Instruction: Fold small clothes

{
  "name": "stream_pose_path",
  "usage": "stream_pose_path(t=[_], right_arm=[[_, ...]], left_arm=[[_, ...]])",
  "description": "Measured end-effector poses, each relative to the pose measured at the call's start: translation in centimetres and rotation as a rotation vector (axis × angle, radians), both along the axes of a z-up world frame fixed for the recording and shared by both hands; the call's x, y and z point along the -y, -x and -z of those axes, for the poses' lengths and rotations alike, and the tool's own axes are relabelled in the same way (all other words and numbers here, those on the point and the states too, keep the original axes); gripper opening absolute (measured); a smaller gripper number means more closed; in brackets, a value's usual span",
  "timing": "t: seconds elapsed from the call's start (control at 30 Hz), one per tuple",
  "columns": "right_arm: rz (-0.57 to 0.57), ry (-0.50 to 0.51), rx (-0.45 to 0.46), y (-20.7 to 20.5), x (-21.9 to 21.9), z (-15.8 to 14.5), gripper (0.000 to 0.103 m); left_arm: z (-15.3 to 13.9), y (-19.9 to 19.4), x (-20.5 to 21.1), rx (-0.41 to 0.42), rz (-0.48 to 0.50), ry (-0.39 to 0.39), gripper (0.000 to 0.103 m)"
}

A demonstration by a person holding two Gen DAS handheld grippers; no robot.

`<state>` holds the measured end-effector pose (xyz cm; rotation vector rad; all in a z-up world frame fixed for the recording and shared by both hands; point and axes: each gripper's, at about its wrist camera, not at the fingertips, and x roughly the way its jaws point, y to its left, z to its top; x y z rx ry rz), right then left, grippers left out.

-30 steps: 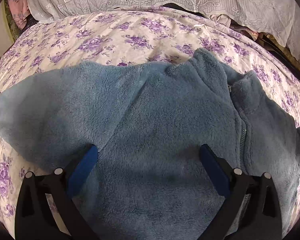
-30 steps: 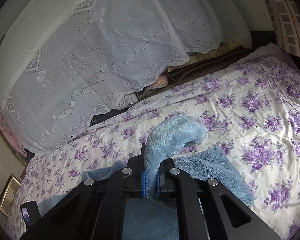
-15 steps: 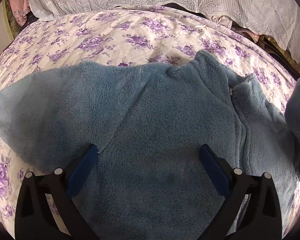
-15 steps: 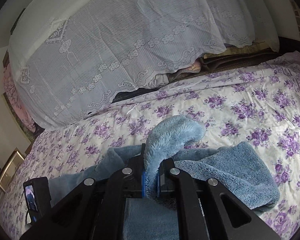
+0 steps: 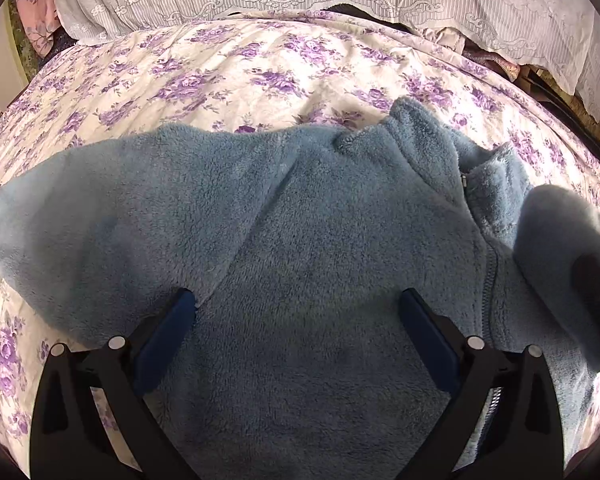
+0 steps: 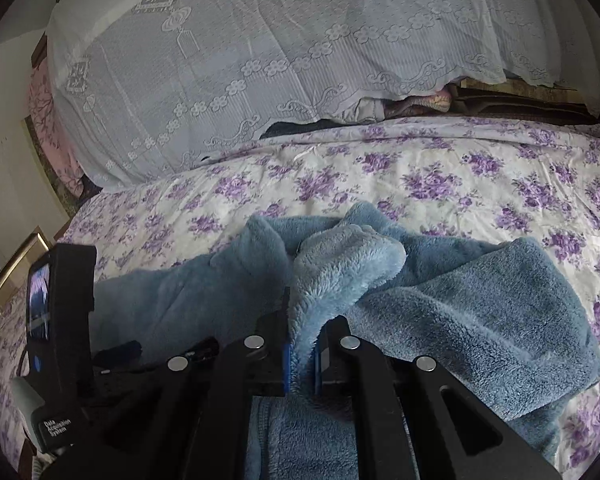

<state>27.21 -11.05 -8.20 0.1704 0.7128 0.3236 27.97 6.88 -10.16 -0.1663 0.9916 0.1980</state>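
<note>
Fingers (image 5: 168, 332) of the left gripper (image 5: 296, 304) stand wide apart over the chest of one blue fleece jacket (image 5: 300, 240), gripping nothing; whether their tips touch the pile I cannot tell. The right gripper (image 6: 302, 344) has its two fingers (image 6: 286, 354) pinched nearly together on a fold of the jacket's sleeve (image 6: 340, 264), which rises between them and droops forward. The jacket lies spread, zipper (image 5: 488, 280) up, on one bed (image 5: 280, 76) with a purple-flowered cover. One white lace cloth (image 6: 260, 52) hangs at the far edge.
</note>
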Motion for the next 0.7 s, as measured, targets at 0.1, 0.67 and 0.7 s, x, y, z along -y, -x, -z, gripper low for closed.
stream_pose_path(t=[0.1, 0.67, 0.7], right_arm=[[-0.055, 0.047, -0.055, 0.1, -1.2, 1.2, 0.011], [-0.116, 0.104, -0.039, 1.1, 3.9, -4.4, 0.033], [-0.072, 0.131, -0.036, 0.8, 4.7, -4.0, 0.026]], left_arm=[[0.0, 0.0, 0.0, -0.002, 0.0, 0.001, 0.099], [-1.6, 0.8, -1.9, 0.056, -0.05, 0.089, 0.098], [-2.1, 1.2, -2.7, 0.073, -0.064, 0.132, 0.098]])
